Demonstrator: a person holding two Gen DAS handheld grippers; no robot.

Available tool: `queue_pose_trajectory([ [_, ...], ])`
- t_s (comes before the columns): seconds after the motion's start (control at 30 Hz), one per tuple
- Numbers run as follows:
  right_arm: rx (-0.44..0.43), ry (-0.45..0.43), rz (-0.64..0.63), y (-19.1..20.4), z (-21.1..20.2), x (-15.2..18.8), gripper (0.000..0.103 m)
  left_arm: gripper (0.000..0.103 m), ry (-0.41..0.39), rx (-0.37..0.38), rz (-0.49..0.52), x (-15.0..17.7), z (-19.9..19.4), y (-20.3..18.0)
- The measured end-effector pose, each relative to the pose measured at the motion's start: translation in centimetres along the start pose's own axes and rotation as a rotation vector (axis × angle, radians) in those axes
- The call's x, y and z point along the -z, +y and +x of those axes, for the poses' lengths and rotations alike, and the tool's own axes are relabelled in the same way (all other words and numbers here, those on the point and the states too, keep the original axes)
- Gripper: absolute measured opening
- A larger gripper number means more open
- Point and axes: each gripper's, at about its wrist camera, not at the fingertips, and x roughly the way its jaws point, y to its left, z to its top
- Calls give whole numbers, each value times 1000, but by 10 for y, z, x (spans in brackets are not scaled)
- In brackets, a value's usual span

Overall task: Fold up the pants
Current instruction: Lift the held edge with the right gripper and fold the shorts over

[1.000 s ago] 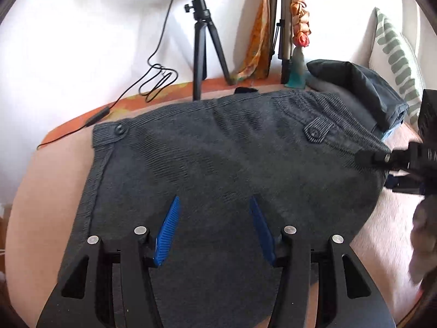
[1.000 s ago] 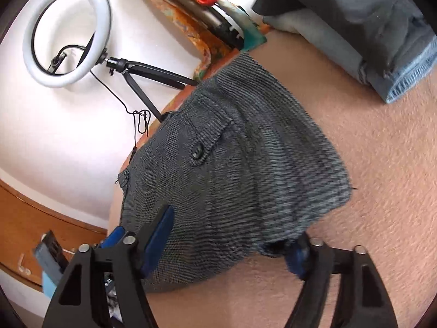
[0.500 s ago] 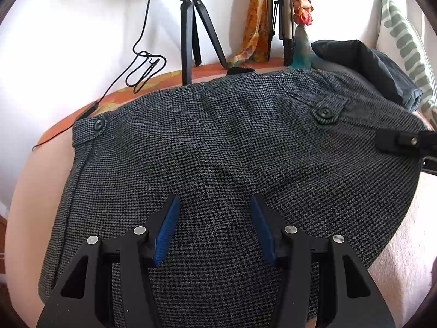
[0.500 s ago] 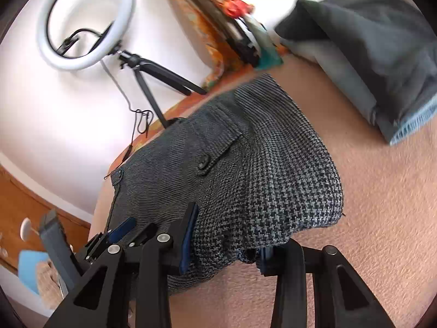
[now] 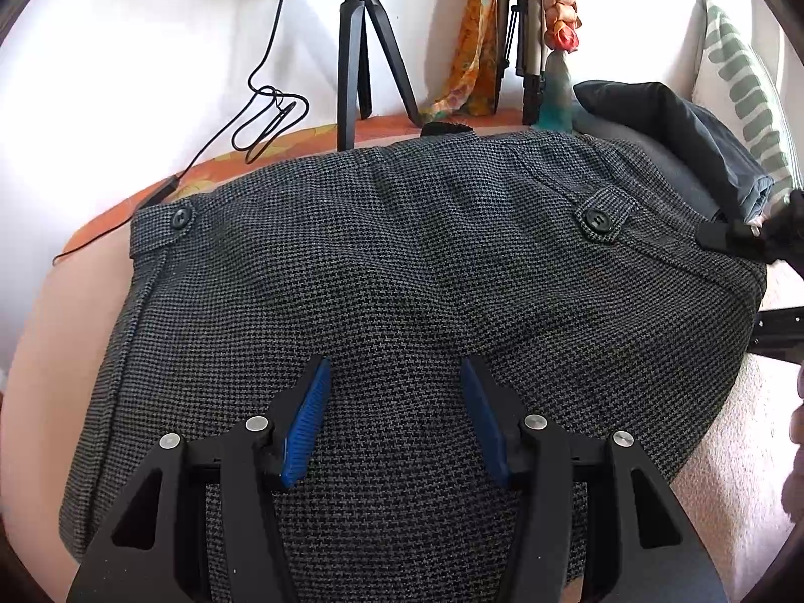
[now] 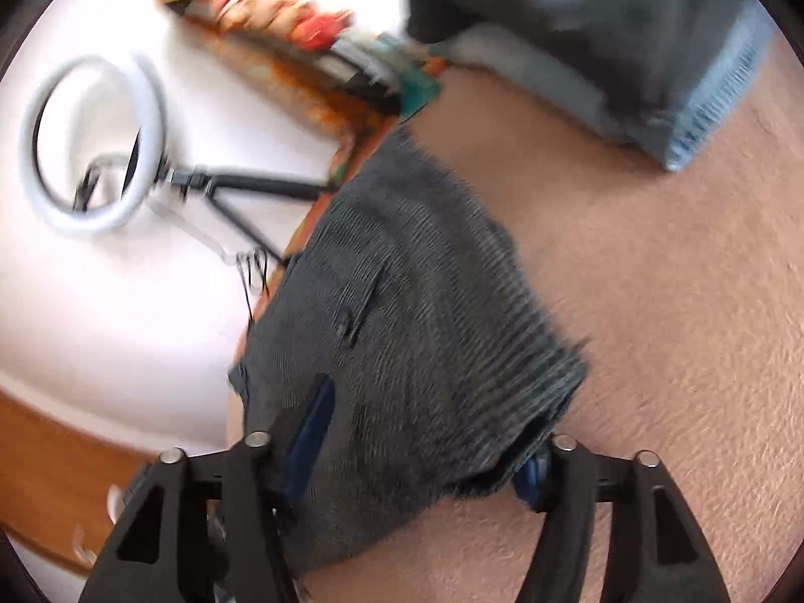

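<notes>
Beneath the open left tool (image 5: 394, 417), folded grey pants (image 5: 402, 261), open right tool (image 6: 427, 427) straddling their edge

The pants (image 5: 402, 261) are dark grey houndstooth with black buttons (image 5: 599, 219); beyond them, a white pillow (image 5: 743, 85) with green stripes and an orange floral cloth (image 5: 472, 50).

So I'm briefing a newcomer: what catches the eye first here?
The grey houndstooth pants fill the left wrist view, folded on the pinkish bed cover, with the left hand-held gripper open over them. Behind stands a black tripod; at far right lies a pile of dark clothes.
</notes>
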Motion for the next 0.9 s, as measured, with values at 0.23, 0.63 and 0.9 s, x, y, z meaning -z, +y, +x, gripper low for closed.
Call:
queue_pose_trajectory([
  [0.23, 35, -9, -33, 6, 13, -9, 39, 53, -9, -11, -8, -4, -5, 1],
  [0.63, 133, -48, -295, 54, 0, -5, 20, 53, -6, -54, 0, -11, 10, -5],
  [0.9, 180, -44, -409, 83, -6, 0, 19, 53, -35, -21, -45, -2, -28, 28],
])
